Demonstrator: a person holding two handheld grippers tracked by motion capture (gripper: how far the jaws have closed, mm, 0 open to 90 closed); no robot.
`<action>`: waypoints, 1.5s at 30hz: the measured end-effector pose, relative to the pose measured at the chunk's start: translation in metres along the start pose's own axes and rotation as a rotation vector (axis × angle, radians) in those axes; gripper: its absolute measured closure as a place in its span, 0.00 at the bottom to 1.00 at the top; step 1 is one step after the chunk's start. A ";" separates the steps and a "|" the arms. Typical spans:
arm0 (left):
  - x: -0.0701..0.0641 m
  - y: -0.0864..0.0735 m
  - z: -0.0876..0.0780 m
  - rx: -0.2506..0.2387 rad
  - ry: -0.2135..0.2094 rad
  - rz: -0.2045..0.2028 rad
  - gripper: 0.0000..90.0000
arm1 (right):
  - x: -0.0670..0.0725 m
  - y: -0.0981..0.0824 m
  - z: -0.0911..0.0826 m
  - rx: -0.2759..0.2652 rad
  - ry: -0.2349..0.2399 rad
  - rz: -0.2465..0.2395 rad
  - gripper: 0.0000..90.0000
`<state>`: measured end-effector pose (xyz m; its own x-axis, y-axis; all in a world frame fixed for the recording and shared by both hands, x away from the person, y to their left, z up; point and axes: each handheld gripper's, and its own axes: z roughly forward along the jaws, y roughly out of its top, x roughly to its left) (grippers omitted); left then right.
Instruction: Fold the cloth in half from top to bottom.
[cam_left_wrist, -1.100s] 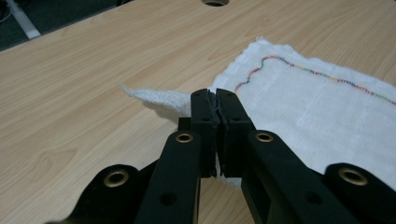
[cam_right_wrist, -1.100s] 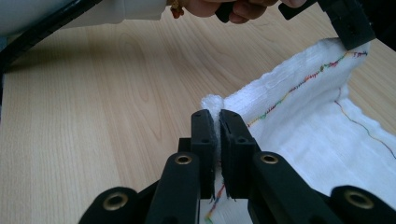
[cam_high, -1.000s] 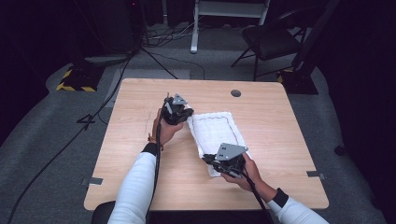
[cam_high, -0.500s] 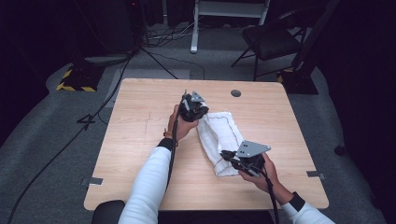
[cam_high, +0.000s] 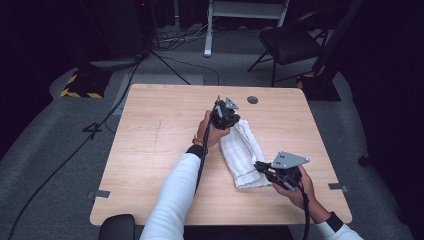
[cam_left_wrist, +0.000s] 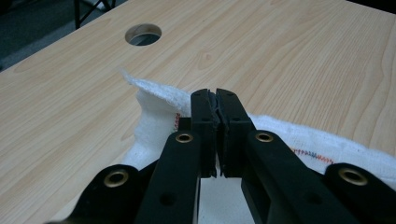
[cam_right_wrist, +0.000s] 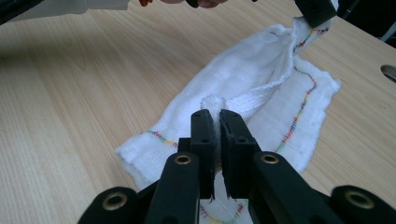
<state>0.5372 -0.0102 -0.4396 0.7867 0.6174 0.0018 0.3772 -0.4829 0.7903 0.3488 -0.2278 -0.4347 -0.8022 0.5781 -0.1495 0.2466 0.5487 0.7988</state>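
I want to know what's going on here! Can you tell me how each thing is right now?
White cloth with coloured stitching: half folded, bunched, pinched at two edges.
Left gripper: black fingers shut on the cloth's far end.
Right gripper: fingers shut on the near edge.
Light wooden table: cloth lies on it.

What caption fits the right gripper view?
Right gripper pinches a fold of the white towel on the wooden table.

Bare table (cam_high: 150, 150) lies left of the white towel (cam_high: 242, 150); a cable hole (cam_high: 252, 99) sits far right.
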 end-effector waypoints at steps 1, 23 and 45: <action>-0.001 0.001 0.002 -0.001 -0.001 0.004 0.96 | -0.001 -0.002 -0.001 0.003 -0.004 0.001 0.94; -0.031 -0.004 -0.006 0.022 -0.038 0.004 0.33 | -0.029 -0.032 -0.010 0.067 -0.092 0.119 0.61; -0.119 -0.075 -0.040 0.160 -0.210 0.259 0.28 | -0.049 -0.057 0.007 0.203 -0.048 0.091 0.46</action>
<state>0.3954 -0.0223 -0.4748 0.9429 0.3292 0.0507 0.2110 -0.7080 0.6739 0.3783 -0.2831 -0.4771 -0.7459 0.6564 -0.1133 0.4251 0.6001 0.6776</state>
